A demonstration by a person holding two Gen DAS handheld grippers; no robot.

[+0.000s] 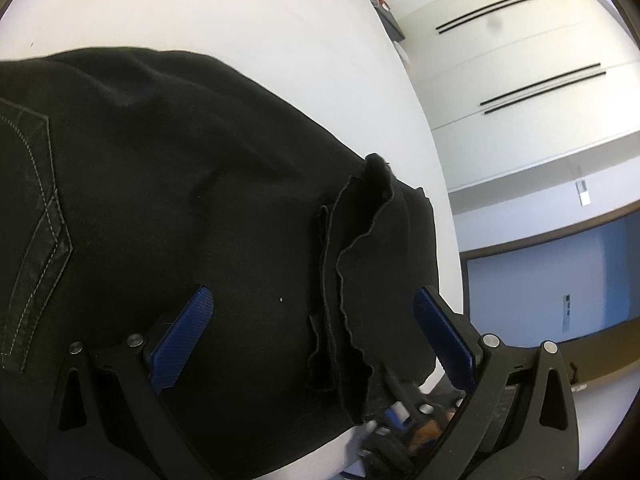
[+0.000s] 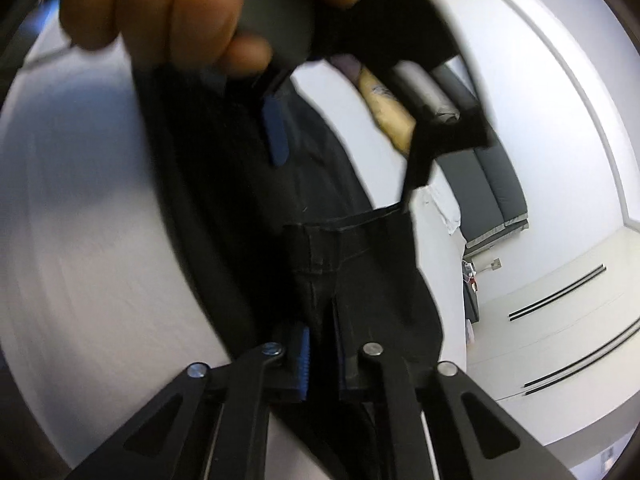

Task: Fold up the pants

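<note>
2 layers at least of the black denim pants [image 1: 192, 184] are stacked on the white round tabletop [image 1: 280, 32], with the raw, frayed leg hems [image 1: 344, 264] lying on top near the table's edge and a stitched back pocket [image 1: 36, 208] off to the side. In the right wrist view the waistband end [image 2: 344, 236] hangs or drapes straight ahead of the right gripper [image 2: 320, 360], whose blue-padded fingers are pressed close on a ridge of the dark cloth. The left gripper [image 1: 316, 312] stands spread wide, its 2 blue pads clear of each other, with the hems between them but not pinched.

The fold looks partway made, and the risks lie in that uneven hold. With only 1 tool clamped, a pull by the right side could drag the loose hems out of line or slide the whole stack toward the table's edge, where the near corner already overhangs. The hems are ragged and offset, so a closing left gripper might catch only the top layer. The right view is blurred, suggesting motion, and the person's hand [image 2: 160, 12] on the other tool sits very near, so the 2 grippers could knock together.
</note>
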